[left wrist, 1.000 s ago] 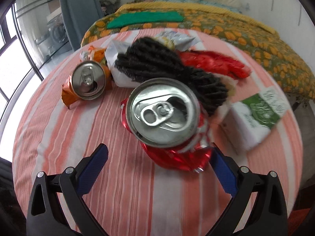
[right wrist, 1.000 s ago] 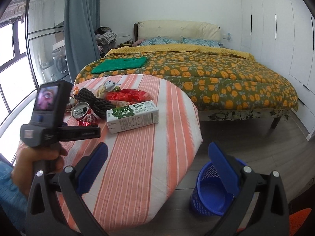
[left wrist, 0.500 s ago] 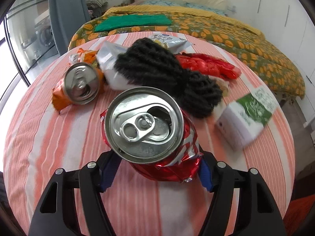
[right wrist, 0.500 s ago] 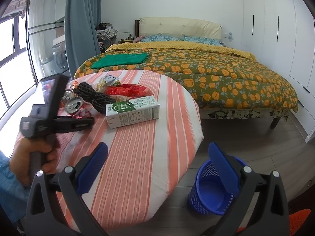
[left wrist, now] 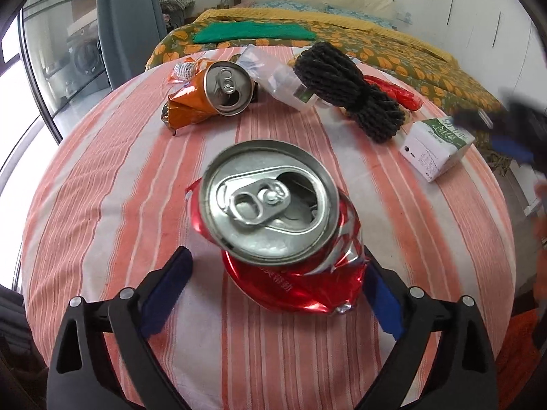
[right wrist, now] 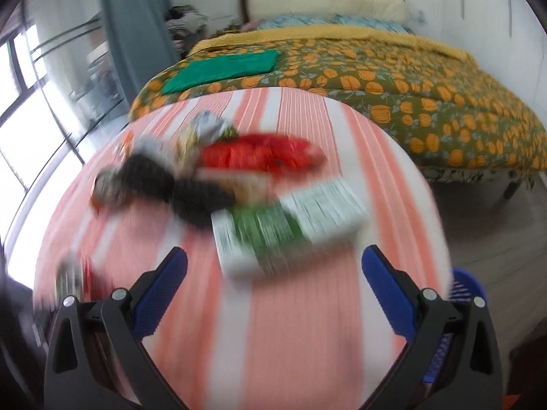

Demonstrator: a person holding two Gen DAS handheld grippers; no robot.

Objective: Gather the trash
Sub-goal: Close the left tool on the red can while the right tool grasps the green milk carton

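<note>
Left tool (left wrist: 275,285) just reopened around red can (left wrist: 273,218).

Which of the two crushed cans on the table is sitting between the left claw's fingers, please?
The red can, standing top-up between the open fingers; the orange can lies tipped over farther back beside the wrappers.

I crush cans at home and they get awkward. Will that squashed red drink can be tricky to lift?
Probably light: the crumpled red aluminium can is open at the top and looks empty. Its creased foil-like walls would likely give further under a squeeze. It leans on its squashed base, so a push may tip it rather than roll it.
</note>
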